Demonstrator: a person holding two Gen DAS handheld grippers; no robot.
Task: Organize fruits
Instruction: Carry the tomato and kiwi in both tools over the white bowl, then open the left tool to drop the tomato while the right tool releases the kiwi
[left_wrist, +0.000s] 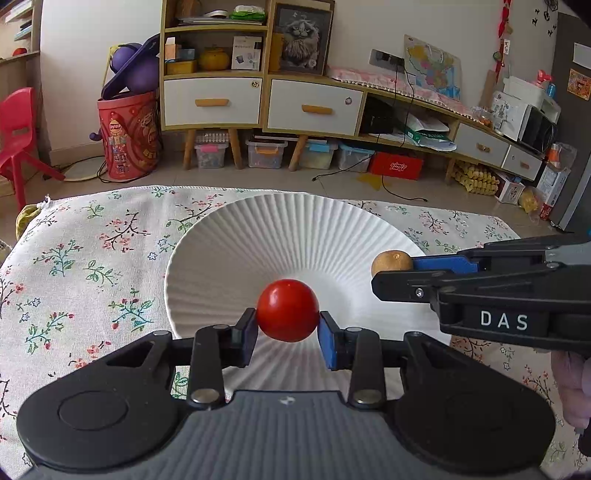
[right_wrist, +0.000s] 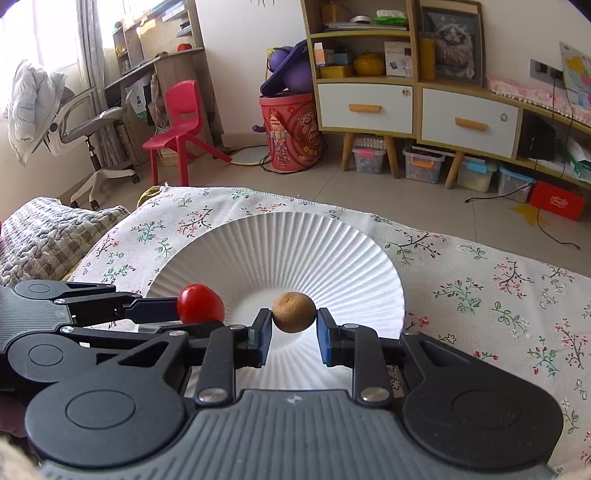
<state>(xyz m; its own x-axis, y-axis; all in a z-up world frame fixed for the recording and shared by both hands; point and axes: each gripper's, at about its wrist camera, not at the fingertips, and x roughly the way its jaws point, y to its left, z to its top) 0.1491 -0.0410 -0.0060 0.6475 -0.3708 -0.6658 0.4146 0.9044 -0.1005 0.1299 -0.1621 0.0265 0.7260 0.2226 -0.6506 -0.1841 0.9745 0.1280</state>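
Left gripper (left_wrist: 287, 325) jaws clamping red tomato (left_wrist: 287, 310), right gripper (right_wrist: 294, 325) jaws clamping brown fruit (right_wrist: 294, 312), above white plate (left_wrist: 229, 236)

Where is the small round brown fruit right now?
The small round brown fruit sits centre of the right wrist view, pinched in the right gripper over the white ribbed plate, right of the red tomato.

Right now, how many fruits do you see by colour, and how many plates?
Small round red fruit, pinched in the left claw: 1
Small round brown fruit, pinched in the right claw: 1
White ribbed plate: 1
Total: 3
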